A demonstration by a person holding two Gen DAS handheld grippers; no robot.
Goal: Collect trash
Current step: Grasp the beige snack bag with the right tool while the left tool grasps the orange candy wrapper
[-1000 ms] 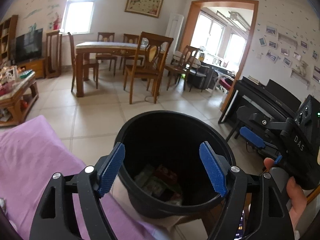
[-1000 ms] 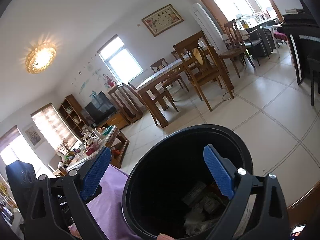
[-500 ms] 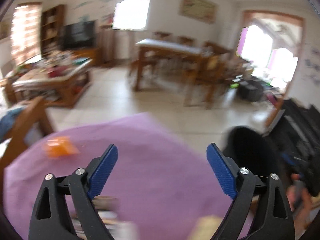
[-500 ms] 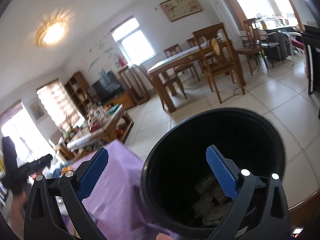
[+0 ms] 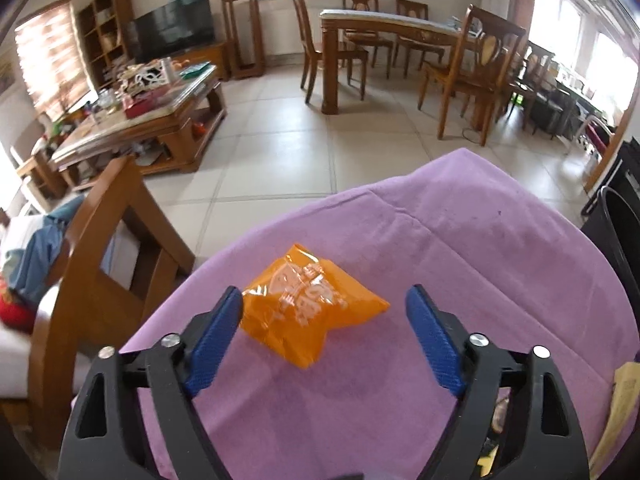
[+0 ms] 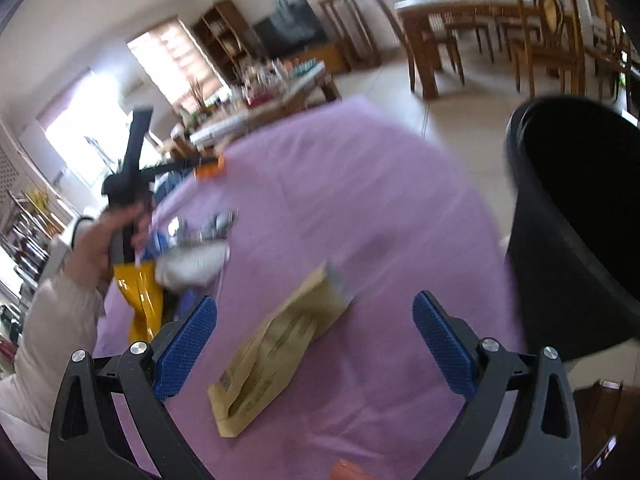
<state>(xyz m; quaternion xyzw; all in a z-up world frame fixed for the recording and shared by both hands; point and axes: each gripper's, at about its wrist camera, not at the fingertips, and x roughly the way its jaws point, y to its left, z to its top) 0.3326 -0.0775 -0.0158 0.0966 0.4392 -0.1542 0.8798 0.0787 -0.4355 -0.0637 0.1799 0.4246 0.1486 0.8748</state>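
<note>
An orange snack packet [image 5: 310,308] lies on the purple tablecloth [image 5: 480,248]; it also shows far off in the right wrist view [image 6: 210,170]. My left gripper [image 5: 326,338] is open just short of it, the packet partly between the fingers. My right gripper [image 6: 316,344] is open and empty above a tan paper packet [image 6: 280,352]. The black trash bin [image 6: 576,208] stands at the table's right edge; its rim shows in the left wrist view [image 5: 622,236]. A yellow wrapper [image 6: 140,300], a white crumpled piece [image 6: 192,266] and silvery bits [image 6: 204,224] lie at left.
A wooden chair [image 5: 100,280] stands by the table's left side. A cluttered coffee table [image 5: 140,112], a TV [image 5: 172,26] and a dining table with chairs [image 5: 400,40] stand across the tiled floor. The left hand and its gripper [image 6: 124,200] show in the right wrist view.
Both grippers swung left, away from the bin, and down to the table. The left one now faces the orange packet; the right one is over the tan packet. Both stayed open.
</note>
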